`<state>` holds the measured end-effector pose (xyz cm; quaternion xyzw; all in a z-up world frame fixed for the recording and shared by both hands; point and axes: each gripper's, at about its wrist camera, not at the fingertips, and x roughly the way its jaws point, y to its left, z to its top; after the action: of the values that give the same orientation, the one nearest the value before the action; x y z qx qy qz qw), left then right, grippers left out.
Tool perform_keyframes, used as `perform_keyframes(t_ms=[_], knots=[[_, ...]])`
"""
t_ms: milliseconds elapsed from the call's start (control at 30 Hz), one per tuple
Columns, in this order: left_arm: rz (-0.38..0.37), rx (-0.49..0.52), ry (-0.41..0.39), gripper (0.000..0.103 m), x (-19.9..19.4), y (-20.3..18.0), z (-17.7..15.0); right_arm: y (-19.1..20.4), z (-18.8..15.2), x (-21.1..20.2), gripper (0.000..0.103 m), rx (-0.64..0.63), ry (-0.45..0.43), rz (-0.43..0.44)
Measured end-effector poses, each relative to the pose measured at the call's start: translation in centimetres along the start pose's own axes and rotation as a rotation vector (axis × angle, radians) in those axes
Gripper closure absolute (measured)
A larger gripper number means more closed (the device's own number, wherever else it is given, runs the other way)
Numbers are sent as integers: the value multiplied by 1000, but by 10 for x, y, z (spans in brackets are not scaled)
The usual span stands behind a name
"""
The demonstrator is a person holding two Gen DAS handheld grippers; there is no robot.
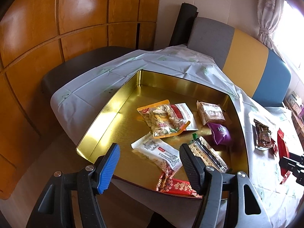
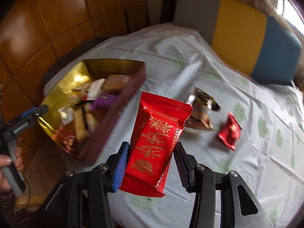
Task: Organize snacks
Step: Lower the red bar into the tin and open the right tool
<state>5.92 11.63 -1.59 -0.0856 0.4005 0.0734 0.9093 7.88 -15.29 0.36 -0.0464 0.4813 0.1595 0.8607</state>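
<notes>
A gold-lined tin box sits on the white tablecloth and holds several snack packets, among them a pistachio bag and a purple packet. My left gripper is open and empty above the box's near edge. My right gripper is shut on a large red packet and holds it above the cloth, right of the box. A brown packet and a small red packet lie on the cloth beyond it. The right wrist view is blurred by motion.
A bench with grey, yellow and blue cushions stands behind the table. Wooden wall panels are at the left. A curtain hangs at the far right. The brown packet also shows in the left wrist view.
</notes>
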Motion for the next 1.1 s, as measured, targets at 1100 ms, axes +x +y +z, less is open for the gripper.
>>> perform_keyframes(t_ms=[1100], knots=[[55,-93,-9,37,5,40,5,128,25,84,48,-117,75,288]])
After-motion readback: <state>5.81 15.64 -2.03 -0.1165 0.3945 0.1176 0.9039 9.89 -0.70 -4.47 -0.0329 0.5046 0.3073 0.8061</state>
